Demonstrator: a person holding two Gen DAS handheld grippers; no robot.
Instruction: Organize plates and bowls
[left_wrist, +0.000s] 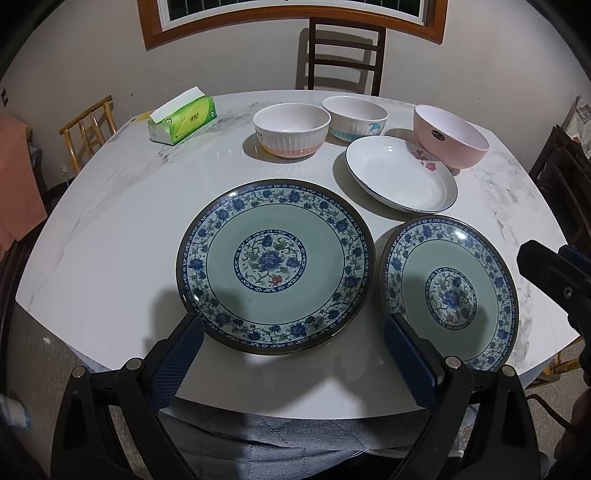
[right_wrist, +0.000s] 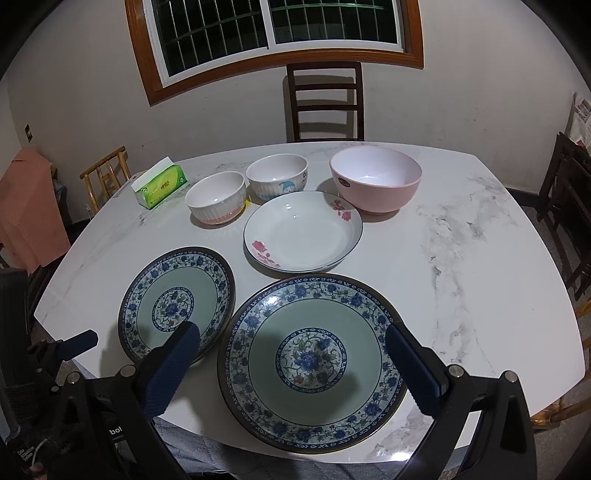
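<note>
Left wrist view: left gripper (left_wrist: 293, 349), jaws wide and empty, faces the blue floral ceramic plate (left_wrist: 275, 266) on the white marble bench (left_wrist: 110, 229), seemingly lined up to take its near rim.

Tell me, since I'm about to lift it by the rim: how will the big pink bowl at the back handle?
The pink bowl looks glossy, so the fingers may slip on its rim. It stands on a narrow foot below a wide mouth, so a sideways push could probably tip it. It seems rigid and likely chips if knocked against the white plate close beside it.
</note>
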